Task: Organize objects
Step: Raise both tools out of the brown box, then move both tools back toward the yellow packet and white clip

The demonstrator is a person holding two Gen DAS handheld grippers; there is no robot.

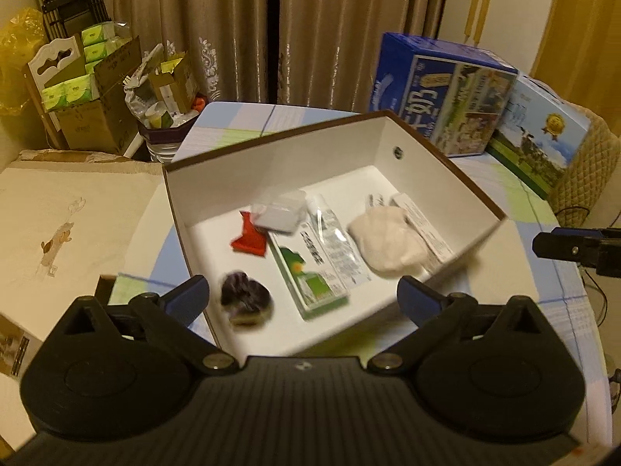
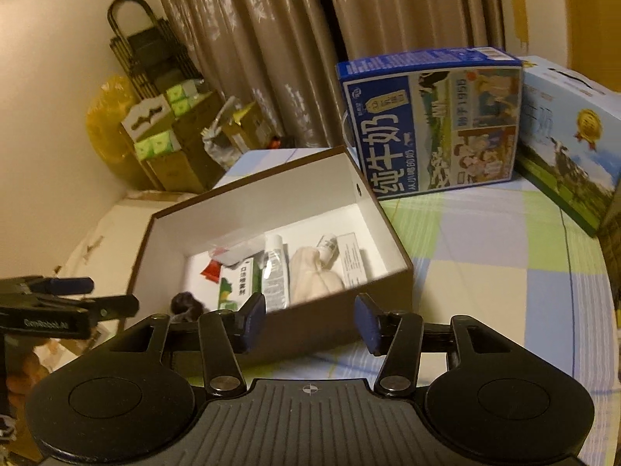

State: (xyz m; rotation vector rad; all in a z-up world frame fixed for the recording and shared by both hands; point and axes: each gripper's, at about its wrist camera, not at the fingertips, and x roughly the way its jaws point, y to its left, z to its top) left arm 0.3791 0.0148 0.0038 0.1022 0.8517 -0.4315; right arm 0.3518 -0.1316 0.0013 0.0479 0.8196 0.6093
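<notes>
Shoebox [image 1: 458, 178] on our counter [image 2: 485, 240]: two tubes, one green carton [image 1: 310, 283]; both tongs [image 1: 302, 295] [image 2: 310, 320] wide, empty.

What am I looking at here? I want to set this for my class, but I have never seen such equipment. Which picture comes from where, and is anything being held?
These are two hand-held tongs, each with a camera looking along its two blue-tipped fingers. One picture is from the left tongs, the other from the right tongs. Both are open and hold nothing. On the checked tablecloth stands an open brown cardboard box with a white inside. In it lie a green and white carton, a clear tube, a cream cloth bundle, a red packet and a dark purple scrunchie. Behind it stands a blue milk carton case.
</notes>
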